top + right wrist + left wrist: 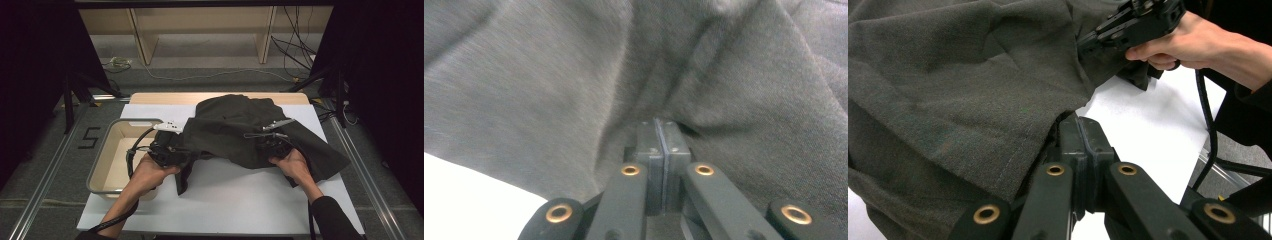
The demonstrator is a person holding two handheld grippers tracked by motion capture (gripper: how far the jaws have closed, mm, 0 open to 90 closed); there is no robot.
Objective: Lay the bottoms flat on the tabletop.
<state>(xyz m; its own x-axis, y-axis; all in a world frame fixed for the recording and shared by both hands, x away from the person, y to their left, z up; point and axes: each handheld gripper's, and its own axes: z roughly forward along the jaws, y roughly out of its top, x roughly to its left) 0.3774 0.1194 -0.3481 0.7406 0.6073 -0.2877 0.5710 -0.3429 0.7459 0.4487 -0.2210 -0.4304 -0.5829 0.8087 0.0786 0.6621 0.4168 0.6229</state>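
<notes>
Both forearms reach forward, left hand-held gripper (176,150) and right hand-held gripper (265,145) each gripped in a hand, jaws pressed together

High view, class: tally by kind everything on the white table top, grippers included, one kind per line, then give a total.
Dark garment: 1
Beige bin: 1
Hand-held grippers: 2, the left gripper and the right gripper, both shut on the garment's cloth
Total: 4
</notes>
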